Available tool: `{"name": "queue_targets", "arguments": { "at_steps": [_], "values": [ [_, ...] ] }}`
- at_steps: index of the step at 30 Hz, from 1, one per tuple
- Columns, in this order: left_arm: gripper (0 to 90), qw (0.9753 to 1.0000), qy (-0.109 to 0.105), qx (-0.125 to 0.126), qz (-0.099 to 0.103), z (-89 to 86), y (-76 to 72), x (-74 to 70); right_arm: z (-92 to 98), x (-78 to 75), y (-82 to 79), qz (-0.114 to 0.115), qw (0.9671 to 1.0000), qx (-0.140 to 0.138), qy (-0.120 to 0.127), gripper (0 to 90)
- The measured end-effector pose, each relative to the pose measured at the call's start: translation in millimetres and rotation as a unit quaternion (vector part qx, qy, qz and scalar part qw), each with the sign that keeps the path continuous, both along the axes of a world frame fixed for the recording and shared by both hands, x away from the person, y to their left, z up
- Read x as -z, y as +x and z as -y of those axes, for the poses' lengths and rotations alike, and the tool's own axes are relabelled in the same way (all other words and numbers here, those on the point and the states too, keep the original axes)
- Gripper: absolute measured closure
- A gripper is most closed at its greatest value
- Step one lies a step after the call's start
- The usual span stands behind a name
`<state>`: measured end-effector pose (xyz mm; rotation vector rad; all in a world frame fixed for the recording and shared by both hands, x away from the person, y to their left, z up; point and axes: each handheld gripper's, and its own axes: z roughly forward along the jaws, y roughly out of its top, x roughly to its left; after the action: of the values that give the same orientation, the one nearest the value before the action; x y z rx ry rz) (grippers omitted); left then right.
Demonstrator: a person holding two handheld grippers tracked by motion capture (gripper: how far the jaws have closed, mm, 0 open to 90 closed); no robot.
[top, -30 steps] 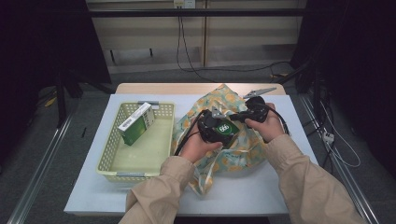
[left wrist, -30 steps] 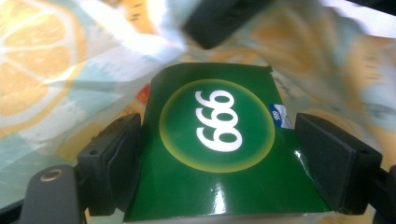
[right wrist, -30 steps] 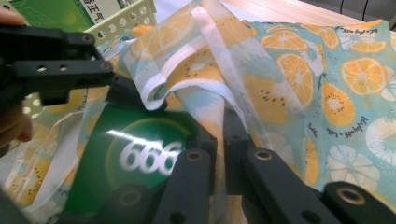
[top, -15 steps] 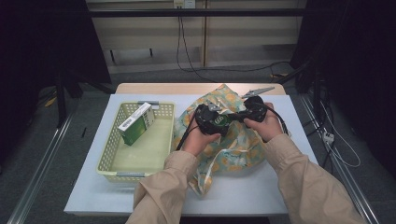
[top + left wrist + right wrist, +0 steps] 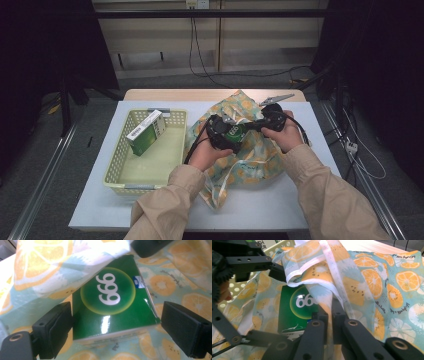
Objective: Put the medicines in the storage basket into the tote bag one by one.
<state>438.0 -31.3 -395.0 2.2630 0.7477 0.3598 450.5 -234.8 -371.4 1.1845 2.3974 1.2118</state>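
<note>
Left tool [image 5: 113,337] gapes around glossy green "666" box [image 5: 112,305]; right tool [image 5: 329,315] pinches orange-print bag [image 5: 372,290].

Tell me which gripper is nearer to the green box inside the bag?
Left. The left gripper has its open jaws on either side of the green box; the right gripper pinches the fruit-print bag edge beside it.

Dim dark surroundings, bright table, glare and blur close up
</note>
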Motion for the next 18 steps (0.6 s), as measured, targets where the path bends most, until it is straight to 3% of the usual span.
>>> {"name": "queue_targets", "arguments": {
  "at_steps": [3, 4, 5, 10, 18],
  "values": [
    [11.3, 0.9998, 0.019, 0.000, -0.006, 0.1, -0.2, 2.8, 0.3, 0.2, -0.1, -0.001, 1.0000, 0.000, 0.000, 89.6],
    [12.0, 0.9996, 0.025, -0.010, 0.001, 1.2, -0.2, 4.3, 0.5, 0.2, 0.1, 0.000, 1.0000, 0.000, -0.001, 89.6],
    [11.6, 0.9999, 0.015, -0.005, -0.006, 1.2, 2.4, 6.3, 0.7, 0.0, 0.2, 0.000, 1.0000, 0.000, -0.001, 89.6],
    [12.9, 0.9996, -0.004, -0.029, 0.001, 5.3, 14.5, 10.4, 1.9, 0.8, 1.3, -0.001, 1.0000, 0.001, 0.002, 89.6],
    [12.7, 0.9992, -0.010, -0.038, 0.002, 5.5, 20.1, 9.9, 1.5, 2.6, 2.5, -0.004, 1.0000, 0.000, 0.002, 89.6]
  ]
}}
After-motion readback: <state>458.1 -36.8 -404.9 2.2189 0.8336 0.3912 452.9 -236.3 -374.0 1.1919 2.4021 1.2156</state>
